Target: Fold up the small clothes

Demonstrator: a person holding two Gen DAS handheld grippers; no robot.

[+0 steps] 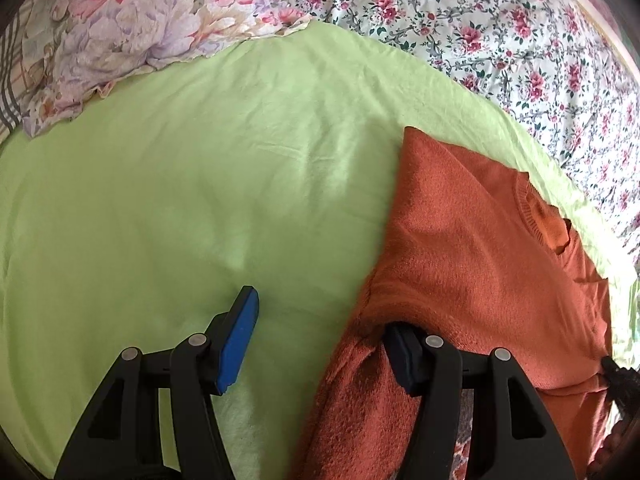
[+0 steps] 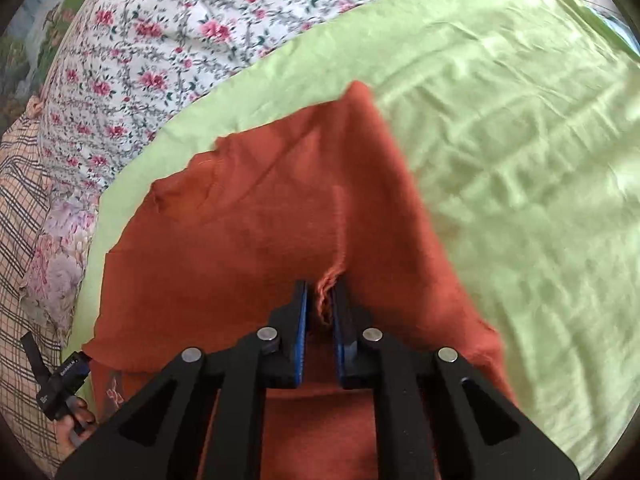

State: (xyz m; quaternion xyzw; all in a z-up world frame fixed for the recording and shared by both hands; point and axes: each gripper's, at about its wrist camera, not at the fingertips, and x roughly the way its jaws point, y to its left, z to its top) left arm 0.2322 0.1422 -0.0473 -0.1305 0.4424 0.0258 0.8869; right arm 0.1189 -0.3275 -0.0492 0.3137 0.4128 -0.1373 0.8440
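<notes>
Orange sweater [image 1: 472,248] lies on green sheet [image 1: 200,184], near floral bedding [image 1: 520,40]. Left gripper [image 1: 320,344] spread wide, one pad tucked under sweater edge, other over bare sheet. Right gripper [image 2: 320,320] nearly closed, pinching raised sweater fold between pads.

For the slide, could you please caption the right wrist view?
Right gripper pinches an orange sweater fold over the green sheet.

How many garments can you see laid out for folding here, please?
1: the orange sweater on the green sheet, pinched by the right gripper; others may lie out of view.
</notes>
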